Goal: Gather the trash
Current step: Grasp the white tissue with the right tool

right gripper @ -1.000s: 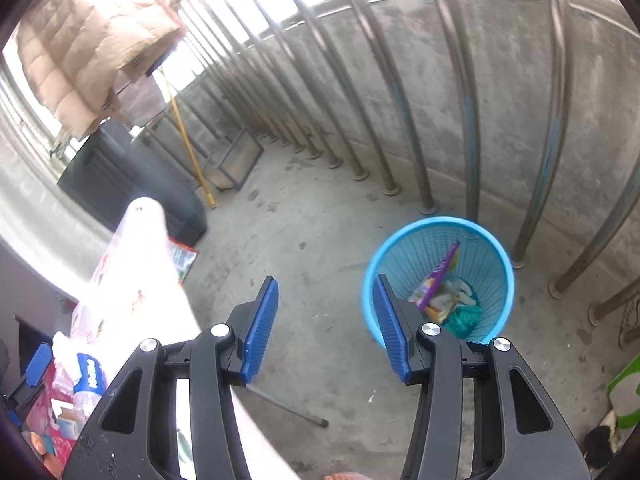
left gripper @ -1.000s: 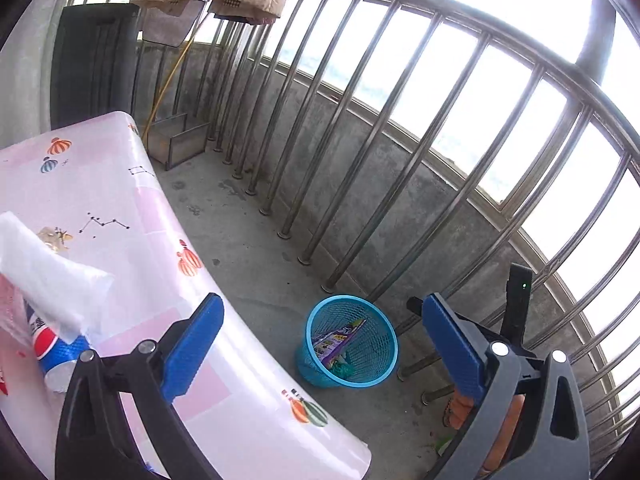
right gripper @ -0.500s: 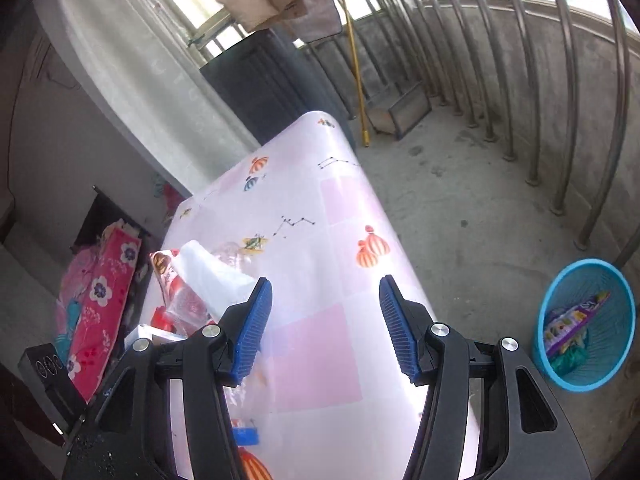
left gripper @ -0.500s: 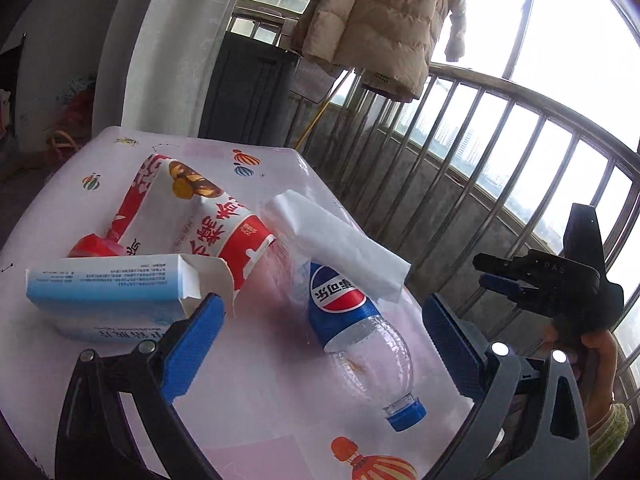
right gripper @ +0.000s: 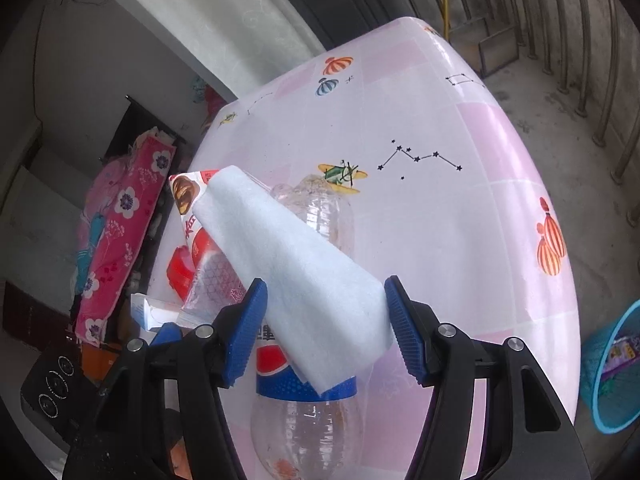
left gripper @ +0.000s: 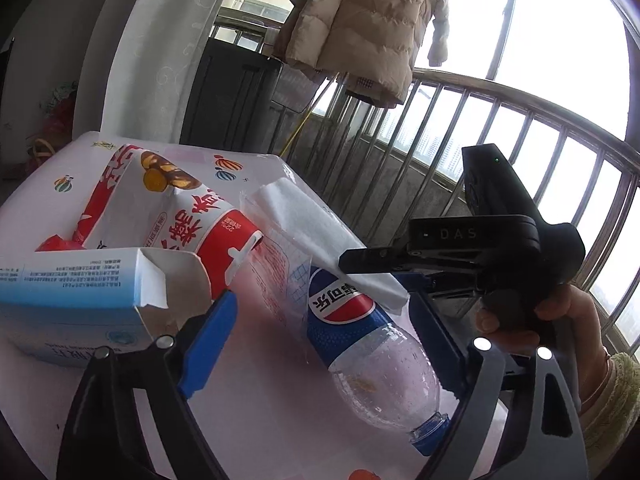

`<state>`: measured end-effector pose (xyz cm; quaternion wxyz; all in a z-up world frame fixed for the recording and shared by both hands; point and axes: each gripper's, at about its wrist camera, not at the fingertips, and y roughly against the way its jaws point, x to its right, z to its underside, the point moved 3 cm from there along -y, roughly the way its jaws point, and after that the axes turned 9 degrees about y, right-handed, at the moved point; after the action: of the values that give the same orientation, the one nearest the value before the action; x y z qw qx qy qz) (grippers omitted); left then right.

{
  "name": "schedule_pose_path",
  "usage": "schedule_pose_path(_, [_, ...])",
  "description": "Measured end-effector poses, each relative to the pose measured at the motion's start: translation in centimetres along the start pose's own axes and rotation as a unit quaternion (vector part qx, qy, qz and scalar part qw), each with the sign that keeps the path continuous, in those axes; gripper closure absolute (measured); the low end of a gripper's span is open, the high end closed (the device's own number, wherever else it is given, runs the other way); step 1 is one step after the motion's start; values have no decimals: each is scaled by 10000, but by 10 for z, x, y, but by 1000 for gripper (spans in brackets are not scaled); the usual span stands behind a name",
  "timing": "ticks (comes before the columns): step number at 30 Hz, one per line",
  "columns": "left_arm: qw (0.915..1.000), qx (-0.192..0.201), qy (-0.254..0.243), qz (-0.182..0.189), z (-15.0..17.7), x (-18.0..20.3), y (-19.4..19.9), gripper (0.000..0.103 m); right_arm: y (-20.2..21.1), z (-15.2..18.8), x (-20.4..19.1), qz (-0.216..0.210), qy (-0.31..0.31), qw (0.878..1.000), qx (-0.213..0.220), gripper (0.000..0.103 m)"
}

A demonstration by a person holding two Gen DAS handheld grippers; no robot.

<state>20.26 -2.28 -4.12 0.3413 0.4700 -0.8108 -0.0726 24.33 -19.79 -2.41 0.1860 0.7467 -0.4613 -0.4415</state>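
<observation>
An empty Pepsi bottle (left gripper: 360, 336) lies on the pink table (left gripper: 272, 408), with a folded white tissue (left gripper: 320, 232) draped over it. Beside them lie a red and white snack bag (left gripper: 160, 208) and an open blue and white carton (left gripper: 72, 300). My left gripper (left gripper: 324, 344) is open with its jaws on either side of the bottle. My right gripper (right gripper: 326, 328) is open around the near end of the tissue (right gripper: 288, 264), above the bottle (right gripper: 308, 412). It also shows in the left wrist view (left gripper: 460, 256), just right of the tissue.
A blue mesh trash basket (right gripper: 612, 376) with wrappers in it stands on the concrete floor to the right of the table (right gripper: 460, 208). A metal railing (left gripper: 500, 152) fences the balcony. A beige jacket (left gripper: 360, 20) hangs above. Pink floral bedding (right gripper: 120, 232) lies left.
Both grippers swung from the basket on the floor to the table. The left closed in on the bottle; the right moved down until its jaws stand around the tissue.
</observation>
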Motion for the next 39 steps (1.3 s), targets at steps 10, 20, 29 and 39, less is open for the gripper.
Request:
schedule_pose_path(10, [9957, -554, 650, 354, 1, -8, -36, 40, -5, 5, 0, -959, -533, 9939, -102, 60])
schedule_pose_path(20, [9937, -805, 381, 686, 11, 15, -20, 45, 12, 30, 10, -1290, -1044, 9861, -17, 63])
schedule_pose_path(29, [9881, -1207, 25, 957, 41, 35, 21, 45, 36, 75, 5, -1528, -1431, 9778, 79, 72])
schedule_pose_path(39, [9843, -1504, -98, 921, 78, 35, 73, 45, 44, 95, -8, -1460, -1503, 9777, 132, 82])
